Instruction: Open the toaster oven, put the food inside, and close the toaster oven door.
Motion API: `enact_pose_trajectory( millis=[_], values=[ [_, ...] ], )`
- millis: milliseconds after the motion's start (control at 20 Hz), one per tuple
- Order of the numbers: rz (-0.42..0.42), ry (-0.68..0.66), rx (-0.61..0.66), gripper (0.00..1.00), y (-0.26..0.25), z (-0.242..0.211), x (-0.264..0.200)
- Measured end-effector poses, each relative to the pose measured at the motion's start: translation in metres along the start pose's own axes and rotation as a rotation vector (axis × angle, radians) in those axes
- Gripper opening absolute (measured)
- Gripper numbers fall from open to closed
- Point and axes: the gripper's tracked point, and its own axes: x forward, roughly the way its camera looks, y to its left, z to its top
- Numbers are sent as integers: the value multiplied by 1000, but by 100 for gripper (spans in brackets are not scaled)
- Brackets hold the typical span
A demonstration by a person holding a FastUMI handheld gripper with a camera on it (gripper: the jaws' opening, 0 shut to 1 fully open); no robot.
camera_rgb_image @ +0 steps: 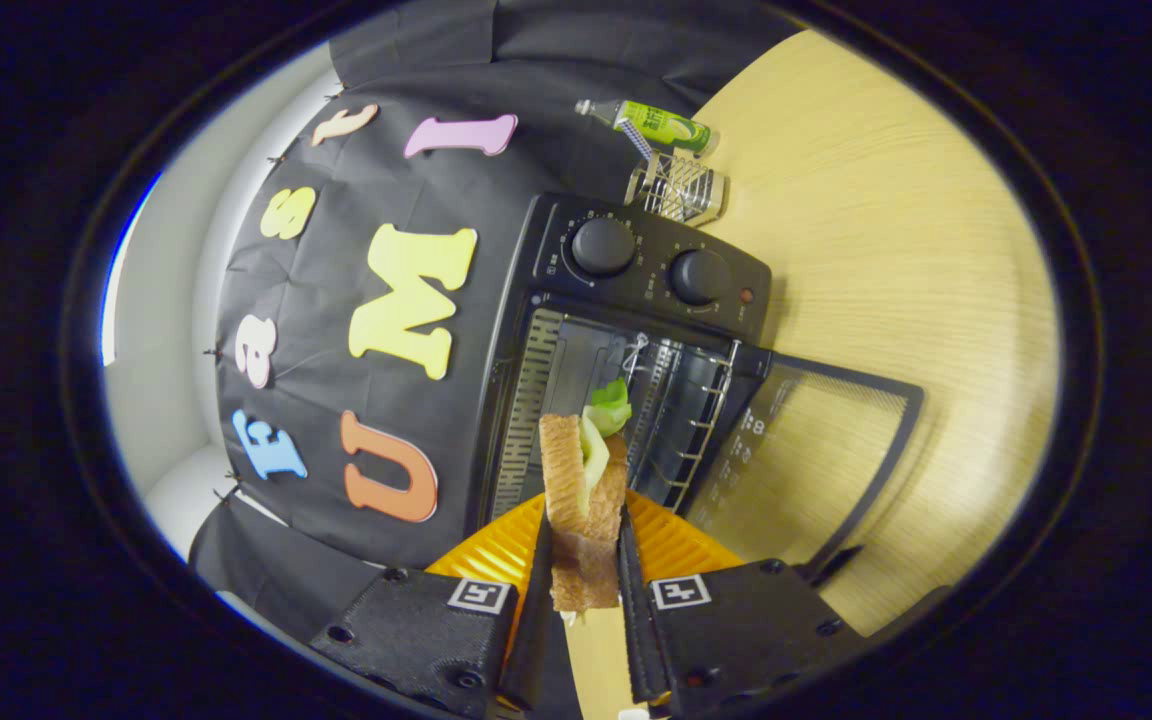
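The black toaster oven [636, 330] has a matt painted metal shell with two smooth plastic knobs; its open door [816, 440] is clear, glossy glass in a dark frame. Inside it, thin bright wire rails shine. Under the oven lies the pale wooden worktop [886, 250], smooth, with fine grain. Beyond the oven stand a glossy green plastic bottle [656, 122] and a shiny metal wire holder [678, 188]. Before the oven, the hand-held gripper [584, 560] pinches a rough, porous toasted-bread sandwich [581, 490] above a ribbed, glossy orange plastic plate [671, 540].
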Motion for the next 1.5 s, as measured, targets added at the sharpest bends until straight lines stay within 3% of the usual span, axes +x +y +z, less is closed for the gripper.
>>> enact_pose_trajectory(
  millis=[350, 600, 1000, 1100, 1200, 1500],
  values=[
    [-41, -23, 31, 38, 0, 5, 80],
    [-54, -49, 34, 38, 0, 11, 101],
    [-106, 20, -145, 43, -9, 1, 104],
    [-102, 52, -162, 51, -3, -6, 104],
    [-140, 96, -276, 62, -7, -15, 102],
    [-185, 84, -569, 74, -7, -25, 101]
  ],
)
